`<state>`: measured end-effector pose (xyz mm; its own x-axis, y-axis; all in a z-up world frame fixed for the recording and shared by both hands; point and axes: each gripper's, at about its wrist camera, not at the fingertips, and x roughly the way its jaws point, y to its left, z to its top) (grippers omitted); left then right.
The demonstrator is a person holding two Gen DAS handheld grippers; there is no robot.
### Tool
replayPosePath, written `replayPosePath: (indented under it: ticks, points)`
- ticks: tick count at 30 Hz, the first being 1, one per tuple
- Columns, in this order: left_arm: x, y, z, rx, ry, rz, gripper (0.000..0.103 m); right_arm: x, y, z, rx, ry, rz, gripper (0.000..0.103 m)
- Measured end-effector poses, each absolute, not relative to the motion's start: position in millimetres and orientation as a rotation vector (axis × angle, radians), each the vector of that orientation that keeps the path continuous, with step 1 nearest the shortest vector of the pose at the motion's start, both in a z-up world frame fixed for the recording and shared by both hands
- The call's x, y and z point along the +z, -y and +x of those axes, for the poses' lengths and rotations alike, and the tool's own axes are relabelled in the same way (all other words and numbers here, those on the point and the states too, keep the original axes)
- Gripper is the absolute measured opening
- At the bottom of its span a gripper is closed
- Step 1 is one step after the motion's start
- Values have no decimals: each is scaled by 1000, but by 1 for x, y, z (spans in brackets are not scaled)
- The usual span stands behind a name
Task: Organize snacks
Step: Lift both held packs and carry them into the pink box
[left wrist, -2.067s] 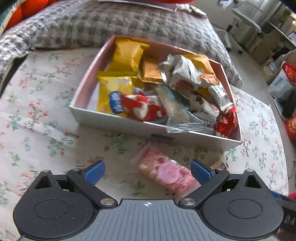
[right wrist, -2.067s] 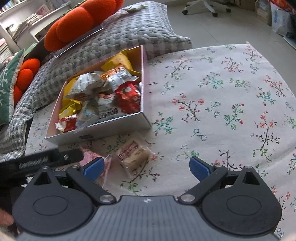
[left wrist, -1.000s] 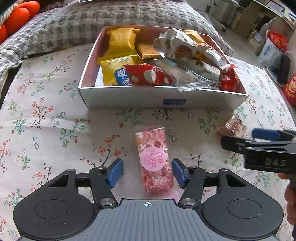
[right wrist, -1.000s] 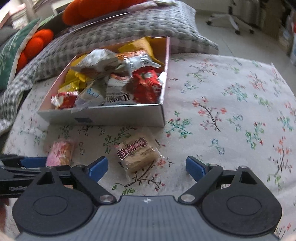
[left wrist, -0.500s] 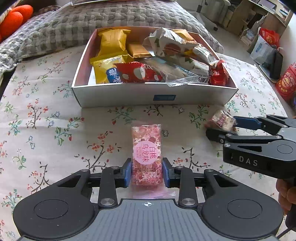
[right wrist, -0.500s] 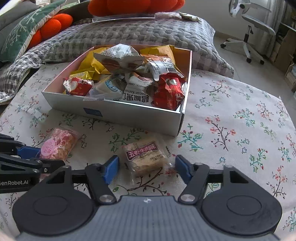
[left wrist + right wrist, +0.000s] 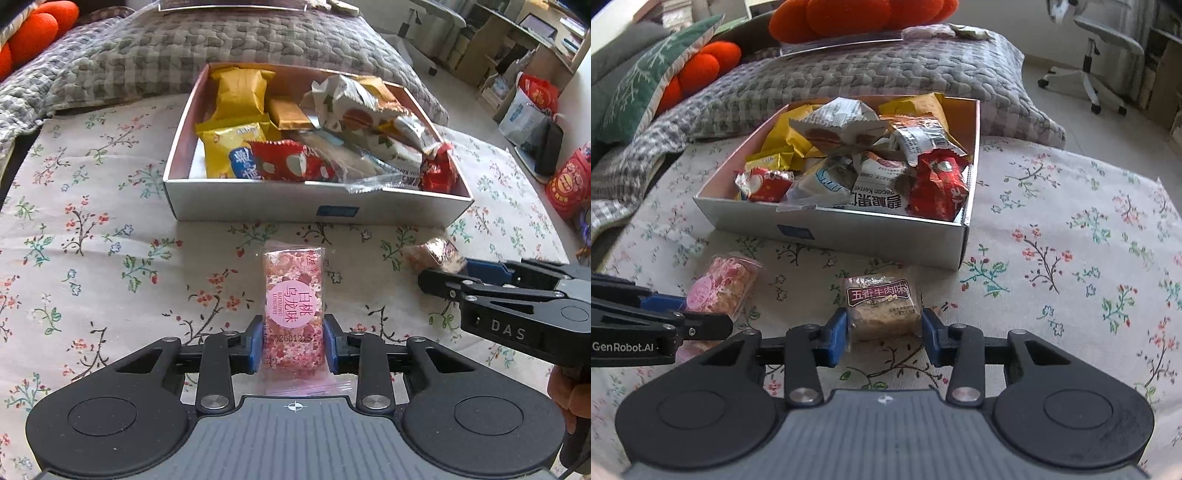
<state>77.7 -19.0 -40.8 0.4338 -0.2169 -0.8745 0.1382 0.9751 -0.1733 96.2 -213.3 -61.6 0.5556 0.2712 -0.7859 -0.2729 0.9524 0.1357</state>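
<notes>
Snacks gripped on the flowered cloth

Pink snack bar point(image 7: 293, 308) lies on the flowered cloth point(image 7: 92, 266) in front of the snack box point(image 7: 258, 206), pinched at its near end by the left tool point(image 7: 293, 341). Just beside it, the right tool point(image 7: 884, 334) is closed against the sides of the brown snack pack point(image 7: 881, 308). The box is heaped with wrapped snacks.

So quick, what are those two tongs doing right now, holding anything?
Left tongs: closed on the pink snack bar.
Right tongs: closed on the beige snack pack.
</notes>
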Motion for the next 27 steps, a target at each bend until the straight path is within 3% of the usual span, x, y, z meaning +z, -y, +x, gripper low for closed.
replayPosePath:
  ticks: [16,27]
  points:
    - [14,2,114,-205,-966,-204,30,-5,219,105,367,-820,163,38]
    - [3,4,188,-171,-942,-214,30,4,210,182,333,-794,211,39]
